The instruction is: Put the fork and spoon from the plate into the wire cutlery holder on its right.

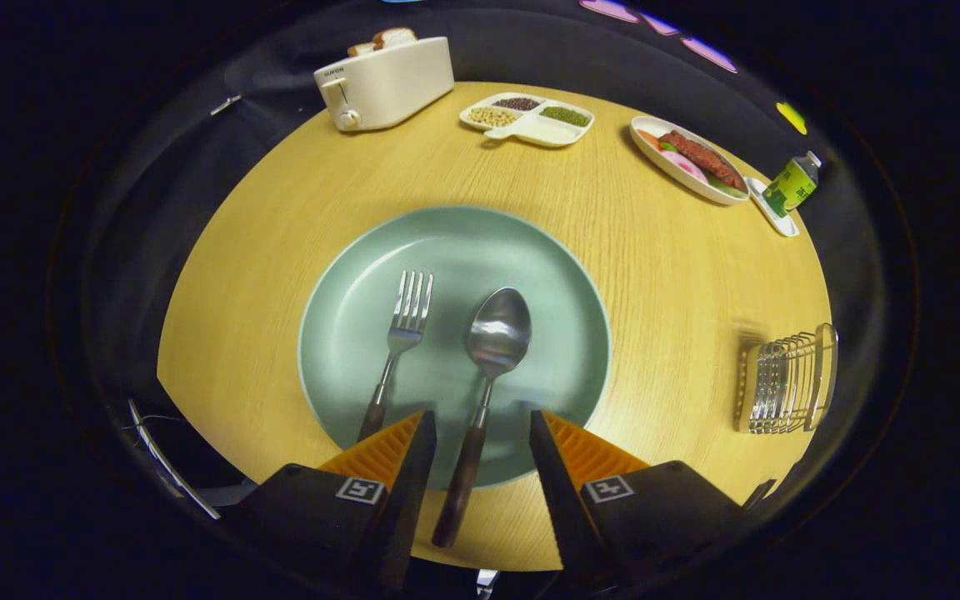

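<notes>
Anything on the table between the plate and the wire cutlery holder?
No. In the gripper view, bare table separates the plate from the wire cutlery holder. The gripper is open astride the spoon handle.

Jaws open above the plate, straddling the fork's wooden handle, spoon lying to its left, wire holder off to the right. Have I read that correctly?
Not quite. The gripper view shows the open gripper straddling the dark wooden handle of the steel spoon. The steel fork lies to its left on the round green plate. The wire cutlery holder is off to the right.
</notes>
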